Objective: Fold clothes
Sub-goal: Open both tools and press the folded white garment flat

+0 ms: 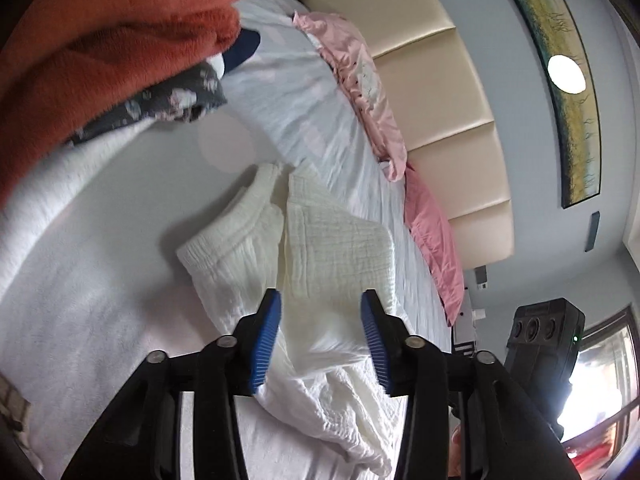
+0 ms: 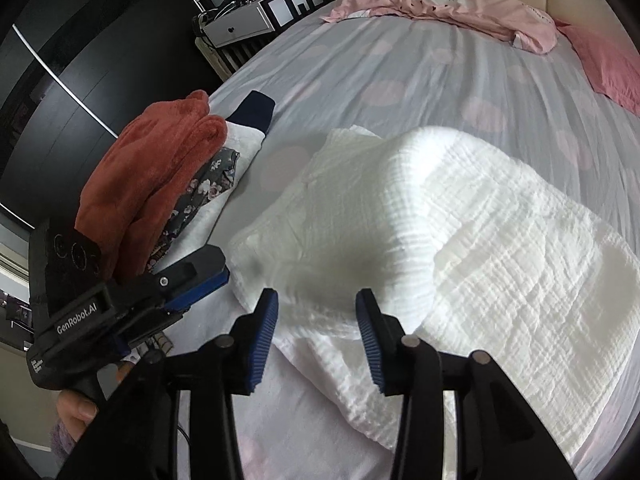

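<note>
lying across the middle of both views, a white crinkled garment sits on the pale grey bed sheet, partly folded, with one layer doubled over another. in the left wrist view the same garment fills the centre, its ribbed hem toward the middle left of the frame and a rumpled part running down to the bottom centre.

the right gripper stands wide open at the bottom centre of its view, blue ribbed pads apart, nothing between them; the white cloth lies just beyond the tips. the left gripper is likewise spread wide at the bottom centre of its own view, gripping nothing, with the cloth showing in the gap. in the right wrist view that left gripper appears at the lower left, seen side-on, its blue pads near the garment's edge; whether it touches the cloth cannot be told. a thumb shows below it.

at the upper left of the left wrist view sits a pile: a rust-orange fleece on top, a dark floral cloth beneath. pink pillows lie along the cream padded headboard at the upper right.
</note>
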Demonstrator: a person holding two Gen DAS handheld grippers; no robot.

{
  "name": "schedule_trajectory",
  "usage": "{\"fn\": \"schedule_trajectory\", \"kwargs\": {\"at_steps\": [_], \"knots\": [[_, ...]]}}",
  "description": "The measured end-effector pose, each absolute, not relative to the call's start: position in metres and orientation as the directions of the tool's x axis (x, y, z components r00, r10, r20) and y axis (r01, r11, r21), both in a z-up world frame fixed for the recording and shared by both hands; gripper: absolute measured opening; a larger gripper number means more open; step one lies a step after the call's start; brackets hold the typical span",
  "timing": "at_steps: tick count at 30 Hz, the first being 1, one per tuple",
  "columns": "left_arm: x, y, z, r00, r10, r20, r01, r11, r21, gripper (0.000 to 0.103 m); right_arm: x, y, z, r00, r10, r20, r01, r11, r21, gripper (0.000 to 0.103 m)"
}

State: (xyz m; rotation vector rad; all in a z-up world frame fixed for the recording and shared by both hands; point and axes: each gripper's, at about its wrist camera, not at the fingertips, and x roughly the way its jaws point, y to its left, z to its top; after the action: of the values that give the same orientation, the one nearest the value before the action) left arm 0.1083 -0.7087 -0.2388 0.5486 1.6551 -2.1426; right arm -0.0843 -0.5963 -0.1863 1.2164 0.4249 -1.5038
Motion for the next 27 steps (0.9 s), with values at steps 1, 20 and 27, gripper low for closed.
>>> {"fn": "schedule_trajectory", "kwargs": {"at_steps": [1,20,27], "knots": [[0.107,-0.708,-0.240,-0.861,-0.049,-0.507,0.504,-0.228,-0.833,0.055,-0.085,-0.593,-0.187,0.129,-0.518,-0.846,0.882,-0.330,0.337,0.040],[0.087,-0.648,-0.243,-0.854,0.062,-0.516,0.497,-0.198,-0.845,0.055,-0.086,-0.360,-0.214,-0.194,-0.589,-0.785,0.764,-0.593,0.256,0.040],[0.078,-0.644,-0.268,-0.925,0.025,-0.380,0.381,0.042,-0.924,0.060,-0.092,-0.330,-0.221,-0.216,-0.632,-0.744,0.749,-0.596,0.290,0.040]]}}
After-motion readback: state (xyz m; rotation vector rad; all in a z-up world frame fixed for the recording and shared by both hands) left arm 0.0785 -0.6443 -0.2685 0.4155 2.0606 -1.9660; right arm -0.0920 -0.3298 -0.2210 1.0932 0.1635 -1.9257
